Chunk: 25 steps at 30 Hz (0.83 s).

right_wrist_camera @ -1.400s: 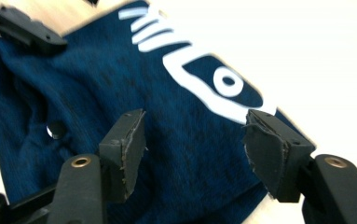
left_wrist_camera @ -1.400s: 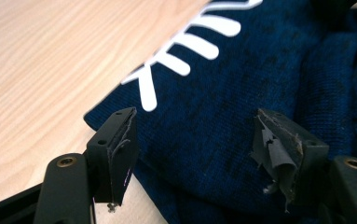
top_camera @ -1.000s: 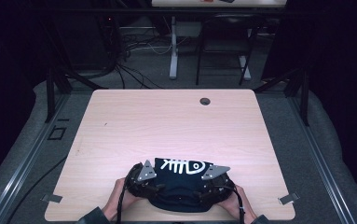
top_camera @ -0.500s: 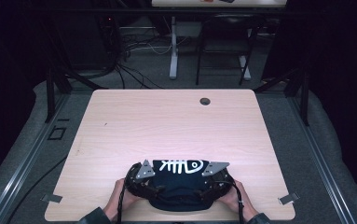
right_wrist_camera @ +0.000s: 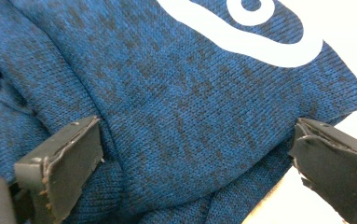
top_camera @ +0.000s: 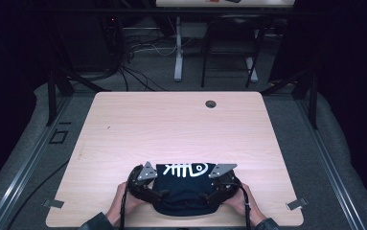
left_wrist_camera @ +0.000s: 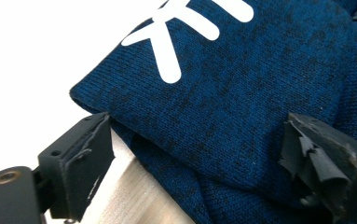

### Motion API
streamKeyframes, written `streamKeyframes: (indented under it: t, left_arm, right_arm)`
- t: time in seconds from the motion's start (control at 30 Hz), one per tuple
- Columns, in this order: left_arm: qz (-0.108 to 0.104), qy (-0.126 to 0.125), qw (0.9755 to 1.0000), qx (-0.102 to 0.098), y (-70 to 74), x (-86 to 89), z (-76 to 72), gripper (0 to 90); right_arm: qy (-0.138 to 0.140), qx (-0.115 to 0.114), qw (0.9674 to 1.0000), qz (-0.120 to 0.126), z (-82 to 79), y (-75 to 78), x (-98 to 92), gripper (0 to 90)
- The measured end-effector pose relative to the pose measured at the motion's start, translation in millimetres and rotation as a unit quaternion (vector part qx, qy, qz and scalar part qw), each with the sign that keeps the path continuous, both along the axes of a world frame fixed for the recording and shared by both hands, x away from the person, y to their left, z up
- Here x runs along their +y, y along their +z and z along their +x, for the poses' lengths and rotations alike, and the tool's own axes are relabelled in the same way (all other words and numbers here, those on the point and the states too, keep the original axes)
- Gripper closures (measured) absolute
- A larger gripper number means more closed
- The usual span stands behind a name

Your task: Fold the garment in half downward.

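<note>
A folded dark blue shirt with a white fish-skeleton print lies at the near edge of the wooden table. My left gripper is at its left side and my right gripper at its right side. In the left gripper view the shirt lies between the wide-apart jaws of my left gripper, open. In the right gripper view the shirt spans the gap of my right gripper, also open. A hand holds each gripper from below.
A round cable hole sits near the table's far edge. Beyond the table stand dark table legs and cables on the floor. Bare wood spreads across the far half of the table.
The shirt and both grippers have drawn slightly toward the near edge of the table. The jaws stay spread over the cloth.
</note>
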<state>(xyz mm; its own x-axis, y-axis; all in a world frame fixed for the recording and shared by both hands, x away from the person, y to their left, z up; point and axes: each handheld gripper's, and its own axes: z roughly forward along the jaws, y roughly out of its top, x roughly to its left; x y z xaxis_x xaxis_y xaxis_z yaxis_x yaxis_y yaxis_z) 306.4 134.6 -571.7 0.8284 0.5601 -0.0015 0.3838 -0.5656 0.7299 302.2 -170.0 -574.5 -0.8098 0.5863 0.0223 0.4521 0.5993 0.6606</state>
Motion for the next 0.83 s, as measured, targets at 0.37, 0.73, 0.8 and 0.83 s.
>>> streamKeyframes:
  t: [0.37, 0.73, 0.8, 0.83]
  left_arm:
    - [0.0, 0.054, 0.9983, -0.024, 6.9, 27.1, 13.9, 4.0]
    - [0.01, 0.115, 0.9933, -0.011, -1.3, 55.2, 34.9, 0.2]
    - [0.02, 0.123, 0.9921, -0.011, -3.0, 59.7, 38.5, 0.2]
    - [0.02, 0.123, 0.9921, -0.011, -3.0, 59.7, 38.5, 0.2]
  right_arm:
    - [-0.035, -0.034, 0.9982, 0.035, -4.2, 17.0, -22.3, 3.1]
    - [-0.11, -0.038, 0.993, 0.02, 10.9, 7.7, -60.8, 3.1]
    - [-0.123, -0.036, 0.9916, 0.017, 13.3, 6.2, -67.1, 3.3]
    - [-0.129, -0.036, 0.9909, 0.015, 14.6, 5.3, -69.9, 3.4]
